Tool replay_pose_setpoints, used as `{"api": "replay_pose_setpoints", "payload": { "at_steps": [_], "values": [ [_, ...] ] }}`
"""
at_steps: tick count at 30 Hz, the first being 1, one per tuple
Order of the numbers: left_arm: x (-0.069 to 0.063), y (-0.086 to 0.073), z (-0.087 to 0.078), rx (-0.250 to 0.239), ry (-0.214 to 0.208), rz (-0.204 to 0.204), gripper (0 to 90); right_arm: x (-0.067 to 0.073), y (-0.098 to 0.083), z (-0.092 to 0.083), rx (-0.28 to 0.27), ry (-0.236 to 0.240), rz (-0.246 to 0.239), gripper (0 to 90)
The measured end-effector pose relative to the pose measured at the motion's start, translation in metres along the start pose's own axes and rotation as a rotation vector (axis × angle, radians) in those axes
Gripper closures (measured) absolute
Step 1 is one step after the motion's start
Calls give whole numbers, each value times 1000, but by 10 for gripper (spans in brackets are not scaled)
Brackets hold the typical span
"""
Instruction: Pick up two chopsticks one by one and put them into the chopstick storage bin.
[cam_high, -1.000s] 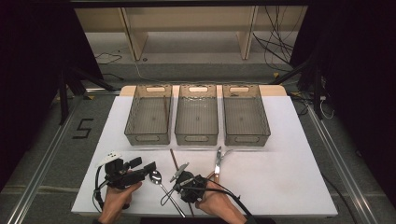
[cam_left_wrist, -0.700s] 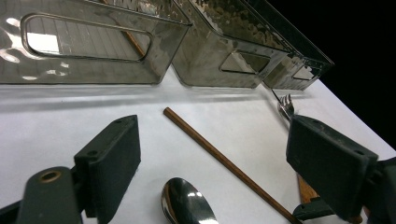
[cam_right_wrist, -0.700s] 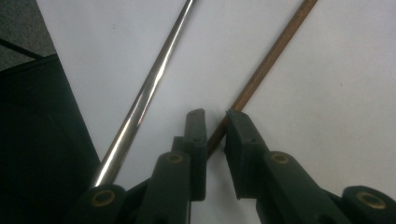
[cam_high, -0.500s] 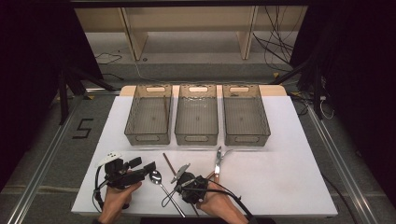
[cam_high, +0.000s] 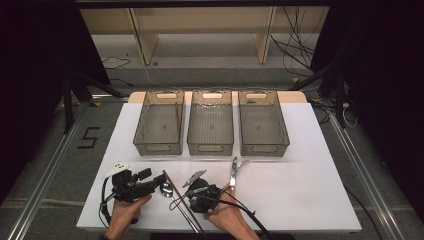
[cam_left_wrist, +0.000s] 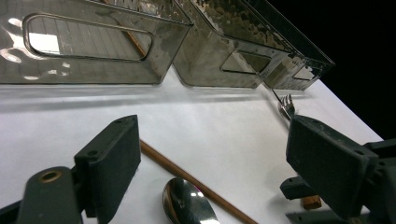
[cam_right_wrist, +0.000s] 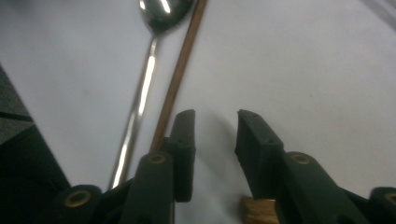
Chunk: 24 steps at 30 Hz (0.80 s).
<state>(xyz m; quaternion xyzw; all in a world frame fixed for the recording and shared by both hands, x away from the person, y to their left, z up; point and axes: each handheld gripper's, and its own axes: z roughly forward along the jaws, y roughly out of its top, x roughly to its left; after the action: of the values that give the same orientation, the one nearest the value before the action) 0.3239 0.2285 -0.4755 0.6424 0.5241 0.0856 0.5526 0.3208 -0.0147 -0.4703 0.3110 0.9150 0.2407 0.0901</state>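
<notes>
My left gripper (cam_high: 152, 180) (cam_left_wrist: 215, 128) rests open at the table's front left, jaws wide. A metal spoon (cam_high: 167, 190) (cam_left_wrist: 187, 205) and a brown chopstick (cam_high: 180, 202) (cam_left_wrist: 187, 176) lie on the white table between and ahead of them. Just right of these, my right gripper (cam_high: 187, 196) (cam_right_wrist: 215, 119) has its jaws a little apart; they have just been opening and nothing is between them. The chopstick (cam_right_wrist: 180, 70) lies alongside its left jaw, the spoon (cam_right_wrist: 140, 93) further left. A fork (cam_high: 234, 172) (cam_left_wrist: 286, 105) with a wooden handle lies to the right.
Three clear plastic bins (cam_high: 160, 147) (cam_high: 210, 147) (cam_high: 263, 147) stand side by side at the back of the white table (cam_high: 310, 200). The left bin holds a brown stick (cam_high: 176, 112). Beyond the bins are a wooden shelf and cables on the floor.
The chopstick's far end has swung left toward the left gripper and now lies on the table. The right gripper's jaws have parted. Both hands stay in place.
</notes>
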Motion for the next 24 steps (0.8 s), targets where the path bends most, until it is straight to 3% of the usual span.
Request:
{"api": "replay_pose_setpoints", "payload": {
  "at_steps": [5,13,17,21,24],
  "values": [
    [1,0,-1,-5,4,-6,174,7,4,-3,-49,58,32,613],
    [1,0,-2,-6,9,-4,174,9,5,2,-20,90,27,612],
    [1,1,-2,-6,10,-1,174,13,5,9,10,74,0,650],
    [1,1,-2,-7,11,-3,174,15,4,9,16,19,-25,753],
    [1,1,-2,-7,11,-2,174,13,4,9,27,15,-29,819]
  ]
}}
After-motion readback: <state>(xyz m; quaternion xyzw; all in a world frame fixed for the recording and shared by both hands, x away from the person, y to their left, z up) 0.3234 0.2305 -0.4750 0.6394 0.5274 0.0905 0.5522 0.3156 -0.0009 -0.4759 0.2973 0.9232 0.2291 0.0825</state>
